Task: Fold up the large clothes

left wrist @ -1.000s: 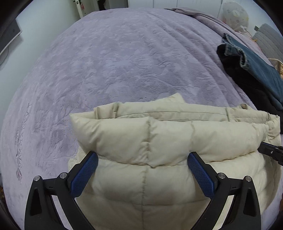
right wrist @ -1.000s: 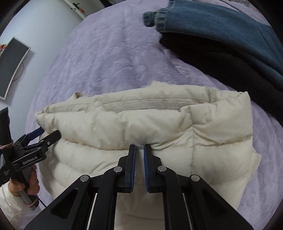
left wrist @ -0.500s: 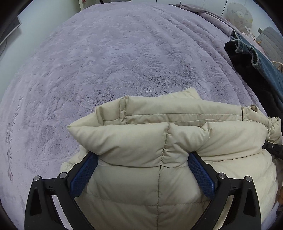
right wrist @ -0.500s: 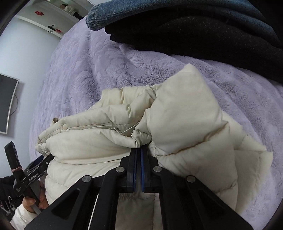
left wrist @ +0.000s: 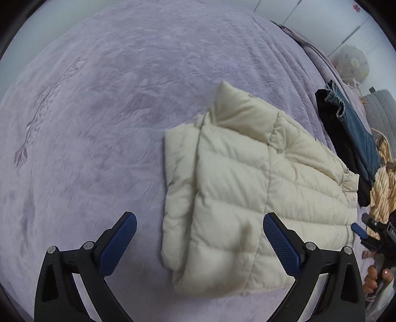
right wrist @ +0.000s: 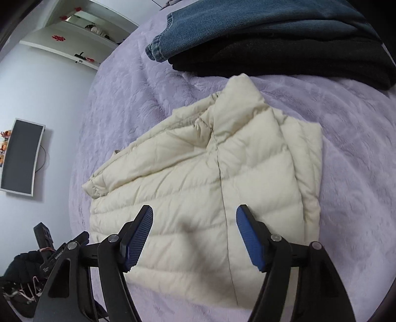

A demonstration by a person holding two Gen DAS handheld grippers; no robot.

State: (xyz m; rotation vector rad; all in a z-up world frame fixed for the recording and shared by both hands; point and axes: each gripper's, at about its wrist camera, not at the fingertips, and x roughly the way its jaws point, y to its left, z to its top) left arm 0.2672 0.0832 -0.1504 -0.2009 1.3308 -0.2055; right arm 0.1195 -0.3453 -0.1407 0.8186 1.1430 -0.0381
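Lay folded on the lilac bed cover [left wrist: 118, 104]: a cream puffer jacket [left wrist: 247, 188], quilted side up, in a rough rectangle, with one thinner folded layer showing along its left edge in the left view. Collar point stuck up at the far end, toward the other clothes. Elastic cuff visible at the jacket's right edge in the left view, and at its left edge in the right view [right wrist: 95, 188].

Left gripper [left wrist: 199, 244] hung above the jacket's near end, fingers spread wide, nothing between the blue pads [left wrist: 118, 244]. One pad over bare cover, the other over the jacket; contact could not be told.

Right gripper [right wrist: 194, 234] likewise held over the jacket's near part, fingers spread, blue pads [right wrist: 250, 237] apart and gripping nothing. Seemed clear of the fabric, though not certain.

Beyond the jacket, near the far edge of the bed: folded jeans [right wrist: 259, 22] stacked on a black garment [right wrist: 284, 62], the black one just beside the collar point in the right view, apart from it. Same pile seen at the right in the left view, with a tan patterned cloth [left wrist: 382, 183] beside it.

On the wall to the left in the right view, a dark screen [right wrist: 21, 156], and above it white shelves [right wrist: 74, 42] with small red items. A pale round object [left wrist: 352, 62] stood past the bed's far corner.
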